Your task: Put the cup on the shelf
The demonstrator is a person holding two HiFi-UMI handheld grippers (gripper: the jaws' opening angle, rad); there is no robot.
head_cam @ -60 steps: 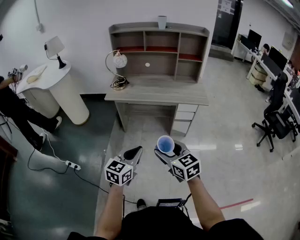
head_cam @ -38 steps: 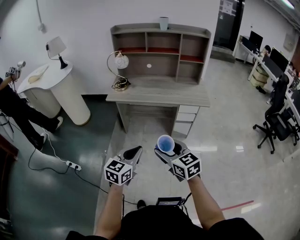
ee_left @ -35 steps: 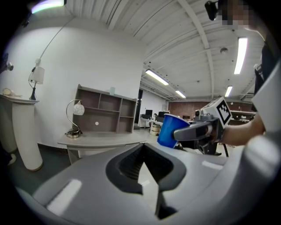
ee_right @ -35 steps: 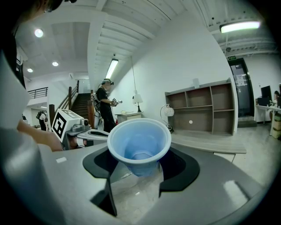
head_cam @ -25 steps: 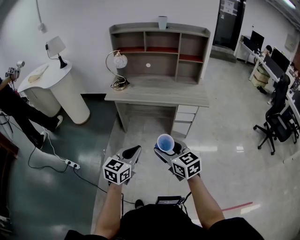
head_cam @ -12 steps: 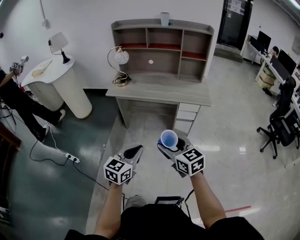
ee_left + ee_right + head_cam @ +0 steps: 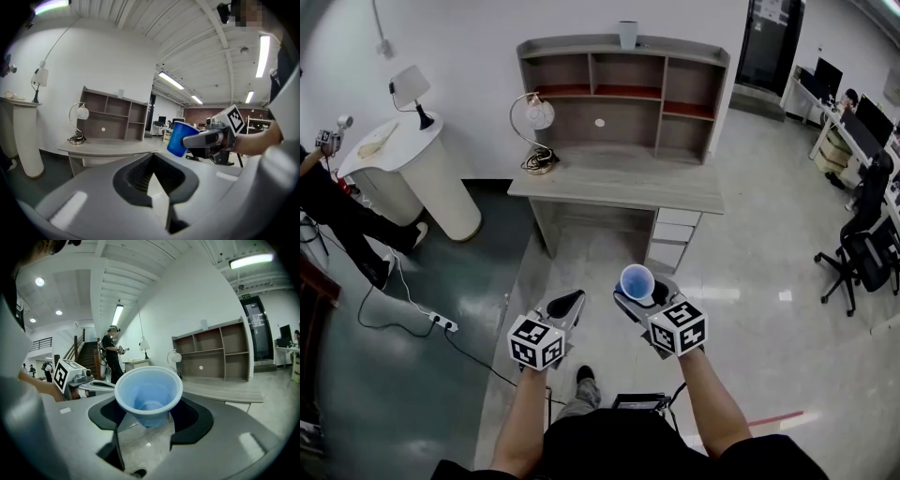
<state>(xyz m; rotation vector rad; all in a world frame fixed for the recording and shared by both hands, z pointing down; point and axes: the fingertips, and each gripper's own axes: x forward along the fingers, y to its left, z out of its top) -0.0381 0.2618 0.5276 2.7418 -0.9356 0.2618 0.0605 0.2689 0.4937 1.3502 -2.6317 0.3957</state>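
Desk (image 7: 656, 187) bearing lamp (image 7: 538, 113), shelf (image 7: 675, 49) (container (image 7: 627, 34) on top)

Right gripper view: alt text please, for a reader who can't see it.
A blue cup sits upright between the jaws of the right hand-held gripper, which is closed on its lower part. Beyond it, to the right, stands a desk with an open shelf; a person stands farther off at the left.

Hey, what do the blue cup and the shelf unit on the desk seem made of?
Blue cup: likely thin plastic, maybe coated paper; smooth, light glows through its wall. Shelf unit: looks like laminated wood board, matte grey-brown with faint grain, flat square-edged panels; solid wood or printed surface, I cannot tell.
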